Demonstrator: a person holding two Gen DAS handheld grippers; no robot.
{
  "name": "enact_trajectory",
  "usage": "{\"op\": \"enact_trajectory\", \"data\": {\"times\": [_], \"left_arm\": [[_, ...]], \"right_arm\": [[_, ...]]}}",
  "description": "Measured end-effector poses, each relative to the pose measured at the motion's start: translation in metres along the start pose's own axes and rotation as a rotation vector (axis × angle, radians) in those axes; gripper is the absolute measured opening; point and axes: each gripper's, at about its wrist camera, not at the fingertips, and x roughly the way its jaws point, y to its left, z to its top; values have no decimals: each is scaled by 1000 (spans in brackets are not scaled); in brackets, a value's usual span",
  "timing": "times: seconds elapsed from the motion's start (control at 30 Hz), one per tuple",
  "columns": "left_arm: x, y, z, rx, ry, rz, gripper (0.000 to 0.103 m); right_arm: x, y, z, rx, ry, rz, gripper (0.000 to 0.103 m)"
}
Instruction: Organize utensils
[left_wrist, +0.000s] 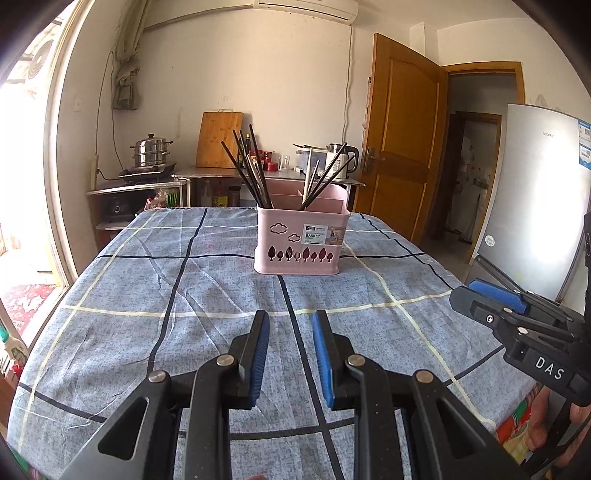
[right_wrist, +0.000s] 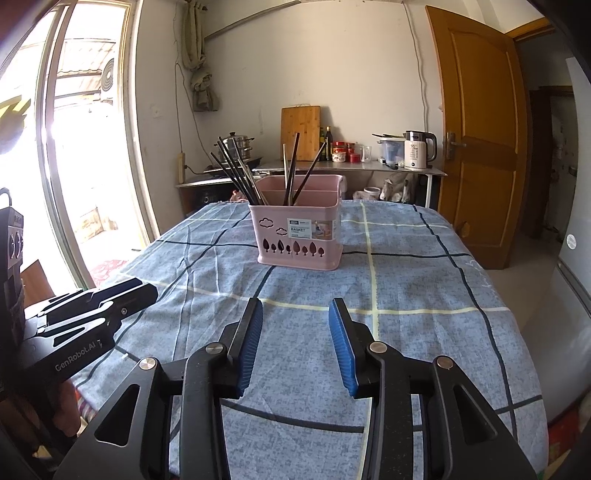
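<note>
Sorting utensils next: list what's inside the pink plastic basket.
The pink plastic basket holds dark chopsticks in its left compartment, more dark sticks plus one pale stick in another. Their lower ends and the basket floor are hidden.

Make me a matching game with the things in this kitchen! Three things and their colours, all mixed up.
Things:
1. basket
2. door
3. gripper pads

Colours:
A. blue
B. pink
C. brown wood

Pairs: 1-B, 2-C, 3-A
</note>
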Motion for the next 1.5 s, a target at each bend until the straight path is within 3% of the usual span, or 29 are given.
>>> {"op": "enact_trajectory", "data": {"times": [1.5], "left_arm": [[-4, -11, -5, 13, 11, -25, 24]], "right_arm": [[-6, -2, -3, 15, -15, -27, 39]]}}
